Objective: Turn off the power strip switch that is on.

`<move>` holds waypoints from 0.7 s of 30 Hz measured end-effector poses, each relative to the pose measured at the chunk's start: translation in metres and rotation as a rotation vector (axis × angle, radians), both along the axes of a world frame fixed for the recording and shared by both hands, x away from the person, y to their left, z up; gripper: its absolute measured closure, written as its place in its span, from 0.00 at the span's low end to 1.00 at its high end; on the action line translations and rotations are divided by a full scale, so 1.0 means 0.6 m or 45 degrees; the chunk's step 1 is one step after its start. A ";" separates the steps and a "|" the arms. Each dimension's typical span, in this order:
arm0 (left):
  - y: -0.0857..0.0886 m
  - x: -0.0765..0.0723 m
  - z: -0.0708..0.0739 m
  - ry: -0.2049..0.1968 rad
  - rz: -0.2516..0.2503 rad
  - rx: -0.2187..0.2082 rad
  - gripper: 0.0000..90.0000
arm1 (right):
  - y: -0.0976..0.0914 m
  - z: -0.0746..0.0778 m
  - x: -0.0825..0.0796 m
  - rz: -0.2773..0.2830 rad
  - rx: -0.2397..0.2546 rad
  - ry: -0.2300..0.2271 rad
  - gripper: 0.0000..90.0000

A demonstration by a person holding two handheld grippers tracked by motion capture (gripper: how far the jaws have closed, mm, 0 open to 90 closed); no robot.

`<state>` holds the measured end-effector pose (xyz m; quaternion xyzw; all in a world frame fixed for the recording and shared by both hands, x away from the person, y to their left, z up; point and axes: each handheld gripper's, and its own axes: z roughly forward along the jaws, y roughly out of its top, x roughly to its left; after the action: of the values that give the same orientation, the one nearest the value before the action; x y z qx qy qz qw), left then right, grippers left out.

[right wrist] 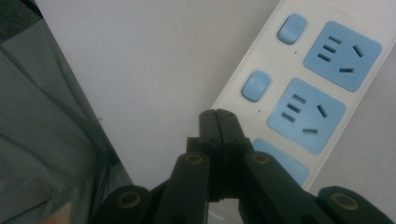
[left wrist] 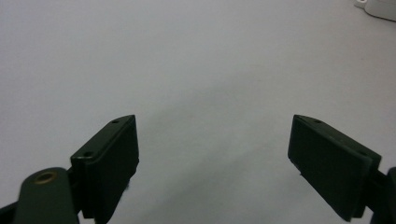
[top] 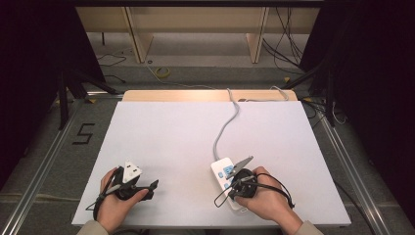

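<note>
Right gripper (right wrist: 218, 122), jaws closed and empty, sits over the power strip (right wrist: 322, 84), whose long axis runs near-to-far; left gripper (left wrist: 212, 154), wide open and empty, rests well to the left

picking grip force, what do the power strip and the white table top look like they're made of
Power strip: looks like hard moulded plastic, a smooth white casing with pale blue socket faces and rocker switches, slightly glossy. Table top: a flat matte white board, no glare or grain; laminate or painted board, I cannot tell which. Right gripper is shut over the strip.
</note>
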<state>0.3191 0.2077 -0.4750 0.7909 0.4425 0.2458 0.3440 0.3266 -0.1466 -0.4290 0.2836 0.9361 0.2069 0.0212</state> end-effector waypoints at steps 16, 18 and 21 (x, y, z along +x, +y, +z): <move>0.000 0.000 0.000 -0.001 0.003 -0.004 0.18 | 0.003 -0.008 0.003 0.000 -0.042 0.004 1.00; 0.000 0.000 0.000 0.001 0.000 0.000 0.18 | 0.003 -0.008 0.003 -0.002 -0.043 0.003 1.00; 0.000 0.000 0.000 -0.003 0.002 -0.002 0.18 | 0.004 -0.008 0.003 -0.003 -0.045 0.003 1.00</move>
<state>0.3192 0.2076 -0.4750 0.7900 0.4428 0.2467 0.3449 0.3282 -0.1443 -0.4340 0.2845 0.9393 0.1900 0.0255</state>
